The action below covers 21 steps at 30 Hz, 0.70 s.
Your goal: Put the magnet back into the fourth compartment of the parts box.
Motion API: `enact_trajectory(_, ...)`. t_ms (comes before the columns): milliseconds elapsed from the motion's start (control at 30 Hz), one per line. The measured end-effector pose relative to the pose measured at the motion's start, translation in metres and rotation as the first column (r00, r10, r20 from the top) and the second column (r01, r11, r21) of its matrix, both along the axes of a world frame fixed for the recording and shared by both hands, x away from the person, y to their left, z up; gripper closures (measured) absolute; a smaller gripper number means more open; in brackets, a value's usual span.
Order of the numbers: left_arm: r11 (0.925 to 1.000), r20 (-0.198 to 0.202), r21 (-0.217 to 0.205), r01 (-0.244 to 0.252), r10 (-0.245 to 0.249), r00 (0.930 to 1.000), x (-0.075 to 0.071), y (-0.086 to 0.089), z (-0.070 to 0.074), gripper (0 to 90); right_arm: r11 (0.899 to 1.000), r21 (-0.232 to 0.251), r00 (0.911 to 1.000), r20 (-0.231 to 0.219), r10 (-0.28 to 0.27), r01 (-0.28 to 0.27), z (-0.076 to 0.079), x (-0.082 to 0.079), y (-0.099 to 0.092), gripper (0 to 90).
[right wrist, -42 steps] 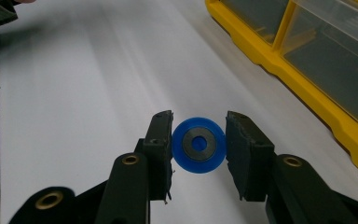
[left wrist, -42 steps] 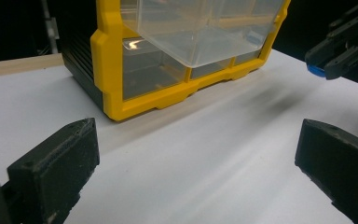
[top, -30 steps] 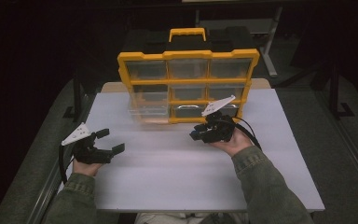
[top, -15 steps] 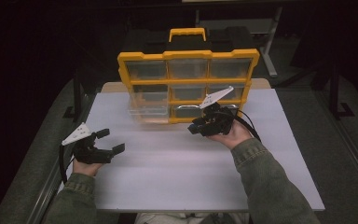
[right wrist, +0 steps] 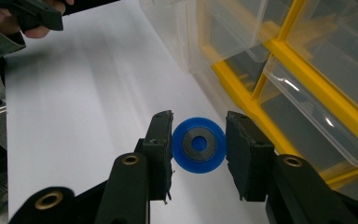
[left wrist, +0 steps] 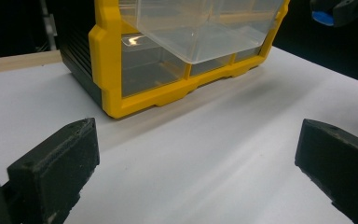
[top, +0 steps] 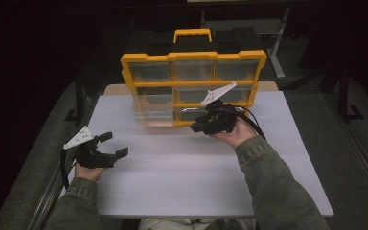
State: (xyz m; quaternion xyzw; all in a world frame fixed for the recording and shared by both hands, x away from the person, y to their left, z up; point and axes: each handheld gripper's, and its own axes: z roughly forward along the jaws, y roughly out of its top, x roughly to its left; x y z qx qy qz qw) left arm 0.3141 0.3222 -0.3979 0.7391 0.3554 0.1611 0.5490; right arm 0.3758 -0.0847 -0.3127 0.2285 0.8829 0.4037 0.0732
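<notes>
Right hand-held gripper (top: 199,127), seen from the high view, is hovering in front of the yellow organizer (top: 191,84), near its lower middle row, with a person's hand gripping it from beneath. One clear drawer (top: 152,114) at the organizer's lower left is sticking out over the white table (top: 182,177). Left hand-held gripper (top: 111,144) is sitting low near the table's left edge, well apart from the organizer, its jaws standing wide with nothing between them.

Looking along the left hand-held gripper (left wrist: 196,154), its two black jaws are spreading far apart over bare table, and the pulled-out drawer (left wrist: 200,28) is jutting from the organizer (left wrist: 107,70) ahead.

Looking along the right hand-held gripper (right wrist: 199,142), the jaws are clamping a blue disc (right wrist: 199,145) with a dark grey centre, one pad pressing on each side of its rim. It is hanging above the table, just beside the organizer's clear drawers (right wrist: 307,88).
</notes>
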Motion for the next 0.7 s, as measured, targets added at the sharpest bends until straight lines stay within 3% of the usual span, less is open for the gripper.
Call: enact_trajectory(700, 1.0000, 0.002, 0.000, 0.000, 0.000, 1.0000, 0.000, 0.001, 0.000, 0.0, 1.000, 0.001, 0.9993, 0.034, 0.013, -0.013, 0.027, 0.007, 0.013, 61.3)
